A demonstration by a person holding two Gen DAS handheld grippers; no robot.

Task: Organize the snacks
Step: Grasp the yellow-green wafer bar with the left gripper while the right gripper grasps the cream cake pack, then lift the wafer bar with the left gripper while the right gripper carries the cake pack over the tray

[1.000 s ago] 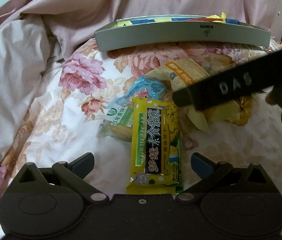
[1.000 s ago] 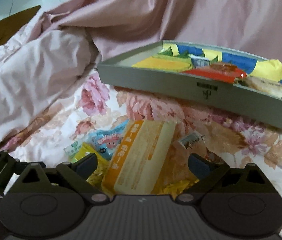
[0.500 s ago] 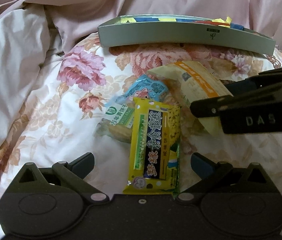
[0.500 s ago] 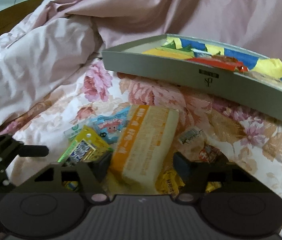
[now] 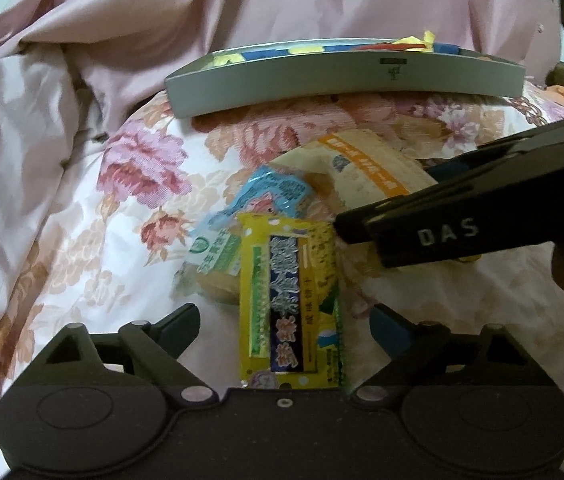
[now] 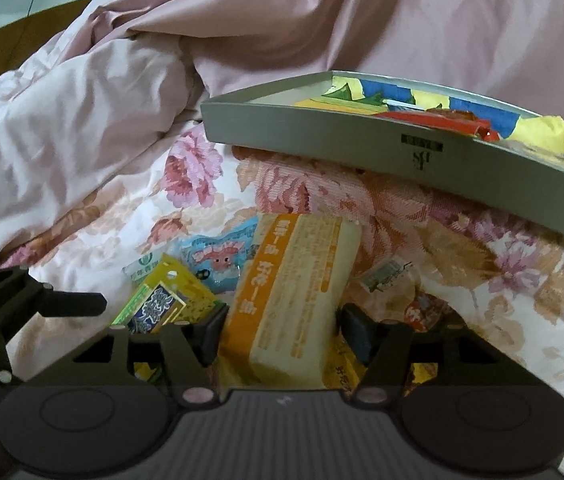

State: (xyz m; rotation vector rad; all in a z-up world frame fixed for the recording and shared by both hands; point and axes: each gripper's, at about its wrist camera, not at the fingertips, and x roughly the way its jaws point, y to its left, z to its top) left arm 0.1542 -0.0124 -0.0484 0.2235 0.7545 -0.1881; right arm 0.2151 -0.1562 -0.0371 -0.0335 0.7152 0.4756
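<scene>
A: Left hand-held gripper (image 5: 283, 322) is spread wide over the yellow snack pack (image 5: 291, 300), not pinching it. Floral bedspread (image 5: 82, 240) underneath, grey tray (image 5: 341, 80) at the far edge, open quilt off to the left.

B: Right hand-held gripper (image 6: 282, 332) has its jaws against both sides of the orange-striped packet (image 6: 293, 300), clamped on it. Tray (image 6: 361, 136) sits just beyond, crumpled pink duvet (image 6: 62, 120) to the left.

Two low wrist views across the floral bedspread (image 5: 82, 240)

We look from just above each gripper, close to the snack pile, facing the far grey tray (image 5: 341, 80) (image 6: 361, 140); both views share the yellow packet (image 5: 291, 304) (image 6: 162, 300) and orange-striped packet (image 5: 365, 168) (image 6: 293, 300).
</scene>
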